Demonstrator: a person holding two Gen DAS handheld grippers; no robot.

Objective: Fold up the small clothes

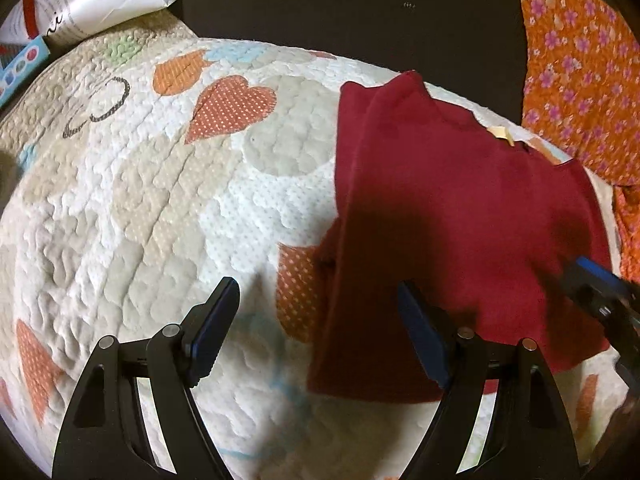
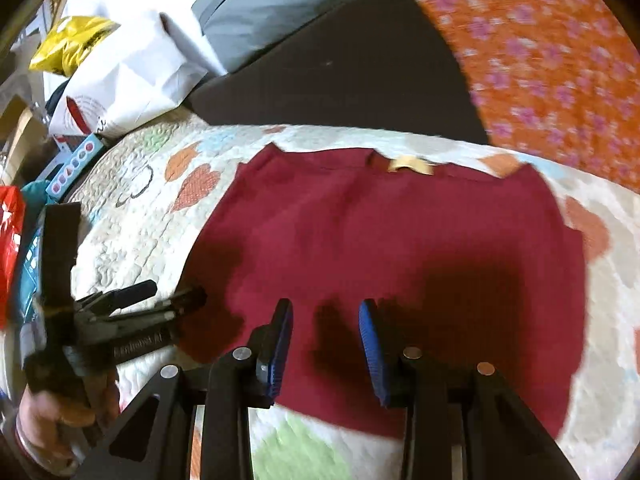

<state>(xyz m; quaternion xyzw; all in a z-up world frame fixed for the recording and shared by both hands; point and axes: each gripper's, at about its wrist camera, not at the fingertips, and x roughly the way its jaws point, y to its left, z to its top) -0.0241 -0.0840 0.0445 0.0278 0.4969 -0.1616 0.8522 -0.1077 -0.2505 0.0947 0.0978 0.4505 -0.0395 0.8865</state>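
A small dark red garment [image 1: 460,216] lies flat on a quilted white blanket with hearts [image 1: 160,200], its left side folded over into a narrow strip. It also shows in the right wrist view [image 2: 380,240], with a beige neck label [image 2: 412,166] at its far edge. My left gripper [image 1: 316,320] is open and empty, hovering over the garment's near left edge. My right gripper [image 2: 326,340] is open and empty above the garment's near hem. The right gripper shows at the right edge of the left wrist view [image 1: 600,292], and the left gripper at the left of the right wrist view [image 2: 148,304].
A dark flat board [image 1: 360,20] lies beyond the quilt. An orange floral cloth [image 1: 580,80] lies at the right. White paper bags [image 2: 128,64], a yellow bag [image 2: 68,48], a grey case [image 2: 272,4] and boxes [image 2: 72,168] crowd the back left.
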